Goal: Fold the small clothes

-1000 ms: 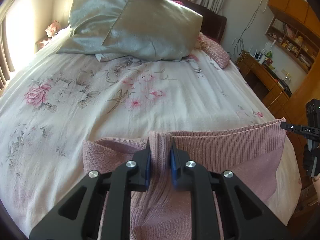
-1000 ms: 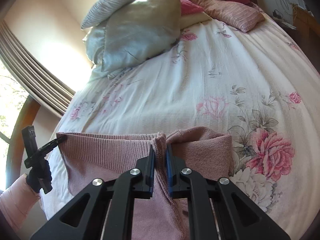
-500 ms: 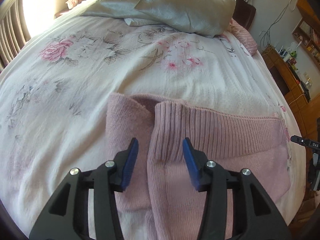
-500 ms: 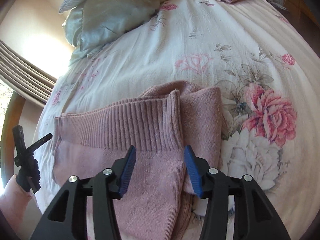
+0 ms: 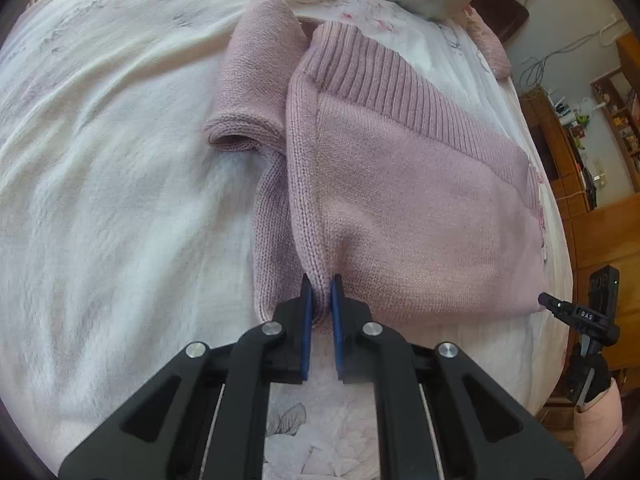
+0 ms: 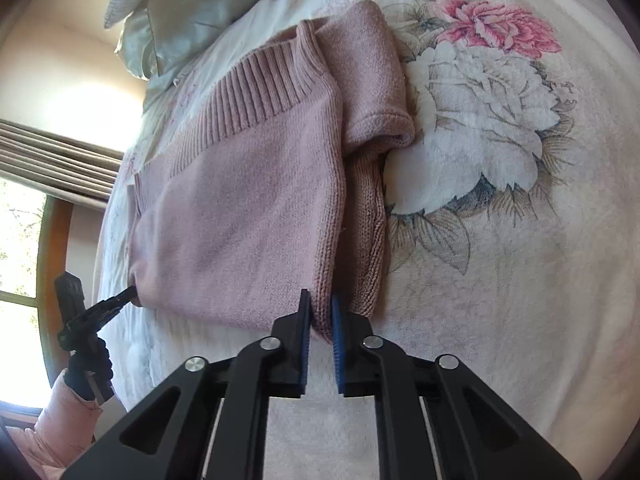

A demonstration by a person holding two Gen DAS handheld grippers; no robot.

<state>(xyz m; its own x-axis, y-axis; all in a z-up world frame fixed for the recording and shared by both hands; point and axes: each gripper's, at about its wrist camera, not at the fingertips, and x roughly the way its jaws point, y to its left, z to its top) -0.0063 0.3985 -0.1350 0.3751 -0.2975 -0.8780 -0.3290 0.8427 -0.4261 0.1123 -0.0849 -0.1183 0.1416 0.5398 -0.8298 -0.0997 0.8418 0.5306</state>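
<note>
On the floral bedspread, the folded pink knit sweater lies with its ribbed hem toward 12 o'clock and a sleeve cuff curled at 10, while the left gripper and right gripper each pinch a near fold corner at 6 o'clock.

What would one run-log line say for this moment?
left gripper: shut on pink sweater near corner | right gripper: shut on other near corner | sweater: on floral bedspread

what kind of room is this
Most likely a bedroom: a pink sweater lies on a bed's floral bedspread, pillows are piled at its head, and wooden shelves line the wall.
</note>
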